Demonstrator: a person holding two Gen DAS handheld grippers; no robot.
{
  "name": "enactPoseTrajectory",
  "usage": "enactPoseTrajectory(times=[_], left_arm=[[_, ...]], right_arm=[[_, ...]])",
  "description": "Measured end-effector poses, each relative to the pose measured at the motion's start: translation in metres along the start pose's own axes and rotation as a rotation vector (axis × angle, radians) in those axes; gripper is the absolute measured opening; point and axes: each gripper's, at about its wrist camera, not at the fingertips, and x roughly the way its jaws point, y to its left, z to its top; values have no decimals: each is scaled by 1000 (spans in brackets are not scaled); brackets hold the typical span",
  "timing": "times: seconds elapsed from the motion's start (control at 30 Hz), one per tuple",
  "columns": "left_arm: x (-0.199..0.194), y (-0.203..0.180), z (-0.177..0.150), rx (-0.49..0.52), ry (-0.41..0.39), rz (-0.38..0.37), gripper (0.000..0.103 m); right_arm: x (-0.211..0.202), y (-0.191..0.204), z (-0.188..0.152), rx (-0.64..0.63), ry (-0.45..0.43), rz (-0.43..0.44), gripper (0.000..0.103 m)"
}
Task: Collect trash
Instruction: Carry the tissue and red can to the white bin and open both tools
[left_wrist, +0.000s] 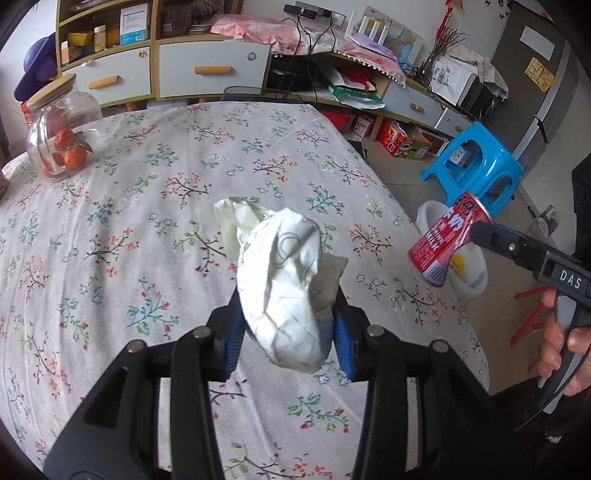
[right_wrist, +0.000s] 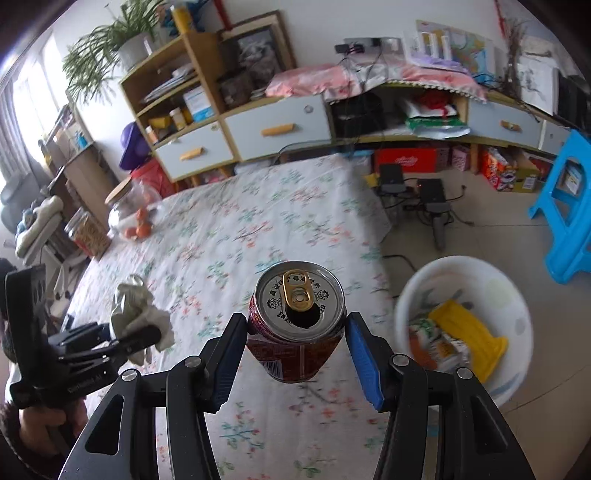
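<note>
My left gripper (left_wrist: 286, 317) is shut on a crumpled white paper wad (left_wrist: 284, 280) and holds it above the floral tablecloth (left_wrist: 147, 221). The wad also shows in the right wrist view (right_wrist: 138, 317), held at the left. My right gripper (right_wrist: 295, 332) is shut on a red drink can (right_wrist: 299, 325) with its opened top facing the camera. In the left wrist view the can (left_wrist: 447, 240) hangs past the table's right edge, above a white bin (left_wrist: 469, 273). The white bin (right_wrist: 424, 295) on the floor holds a yellow wrapper (right_wrist: 465, 339) and other trash.
A glass jar of oranges (left_wrist: 61, 136) stands at the table's far left. A blue plastic stool (left_wrist: 476, 166) stands on the floor right of the table. Cabinets with drawers (left_wrist: 207, 70) line the far wall. Black boxes and cables (right_wrist: 417, 192) lie on the floor.
</note>
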Motion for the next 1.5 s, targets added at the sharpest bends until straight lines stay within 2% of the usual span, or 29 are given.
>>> enactPoseTrajectory(times=[0.1,0.23,0.43,0.53,0.6,0.87,1.17,1.23,1.3,1.37,1.5], left_arm=[[2,-12,2,14,5,-18,44],[9,-32,9,68,14,-20,44],[25,-63,19,93,51,-70,44],[34,-84,24,127,68,-89,44],[41,-98,28,145,81,-108,44],[73,-163,40,262,118,-165,44],[99,-202,51,323,127,-189,44],[101,-204,53,333,111,-193,52],[102,-209,54,361,96,-192,89],[98,-209,54,372,50,-139,93],[98,-198,54,334,74,-117,93]], right_arm=[[-11,-28,4,51,-18,-25,56],[-22,-70,8,152,-35,-125,56],[-19,-124,5,290,27,-203,57],[-19,-144,-1,347,67,-211,61],[-26,-152,-5,365,55,-211,71],[-53,-175,-19,403,21,-243,74],[-65,-196,-34,425,32,-281,74],[-66,-199,-35,428,33,-280,74],[-66,-201,-35,430,31,-280,74],[-68,-202,-34,431,28,-279,74],[-67,-199,-34,424,25,-281,74]])
